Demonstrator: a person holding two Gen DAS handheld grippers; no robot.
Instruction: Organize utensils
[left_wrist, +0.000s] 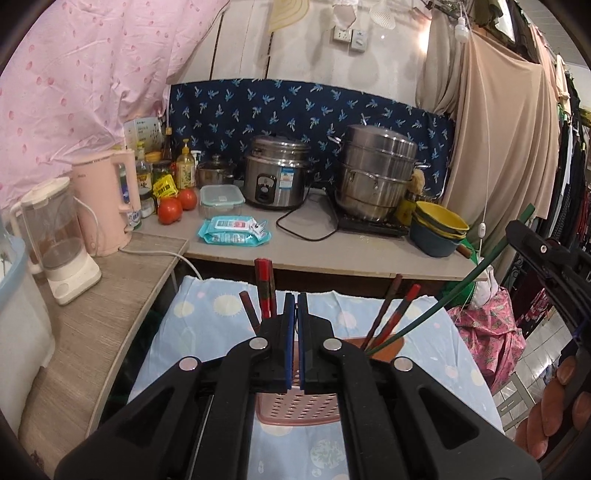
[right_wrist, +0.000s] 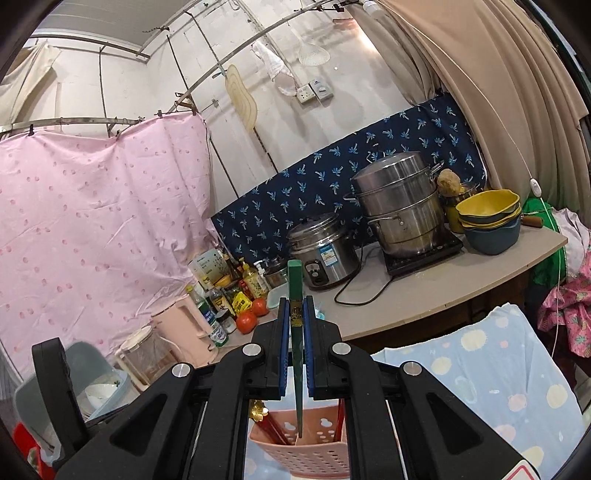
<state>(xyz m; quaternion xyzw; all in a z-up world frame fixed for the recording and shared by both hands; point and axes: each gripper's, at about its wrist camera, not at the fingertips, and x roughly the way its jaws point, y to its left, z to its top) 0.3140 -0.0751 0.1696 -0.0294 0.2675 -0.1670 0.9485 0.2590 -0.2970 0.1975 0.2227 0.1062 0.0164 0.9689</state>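
The right gripper (right_wrist: 296, 325) pinches a long green chopstick (right_wrist: 295, 314) in its jaws, tip inside the pink perforated plastic utensil basket (right_wrist: 295, 458). The left gripper (left_wrist: 296, 321), jaws pressed together, hovers above. Best released only once upright, clear of red chopsticks (right_wrist: 275, 430).

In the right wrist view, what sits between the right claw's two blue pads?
A green chopstick stands clamped between the pads of the right claw, its lower tip inside the pink utensil basket. The right wrist view shows this plainly.
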